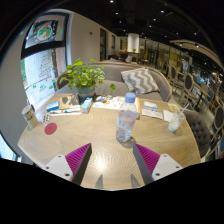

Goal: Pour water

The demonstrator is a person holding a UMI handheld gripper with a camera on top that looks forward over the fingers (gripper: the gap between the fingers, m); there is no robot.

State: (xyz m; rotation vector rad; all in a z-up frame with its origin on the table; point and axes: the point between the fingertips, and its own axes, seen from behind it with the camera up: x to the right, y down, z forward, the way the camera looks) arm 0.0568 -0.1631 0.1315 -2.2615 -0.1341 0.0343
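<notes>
Tongs [113, 158] spread wide, magenta pads facing each other across bare wood, nothing held, nothing between them. Clear plastic water bottle with a pale cap [127, 117] stands upright on the light wooden tabletop [100, 130], ahead of the tongs and slightly toward the right finger, apart from both. Clear drinking glass [175, 120] sits off to the right of the bottle, near the tabletop's far right edge; likely the pour target, though contents can't be told. Green leafy potted plant [84, 77] at the back, small red round disc [50, 128] on the left, papers or booklets [64, 104] around the plant.

Risks, as judgement: bottle is tall and narrow, so an off-centre approach could clip it with the right finger and tip it. Thin plastic may buckle if squeezed hard, pushing water out. Cap looks on; pouring fails if it's sealed. Glass near the edge could be knocked off when the bottle swings over.
</notes>
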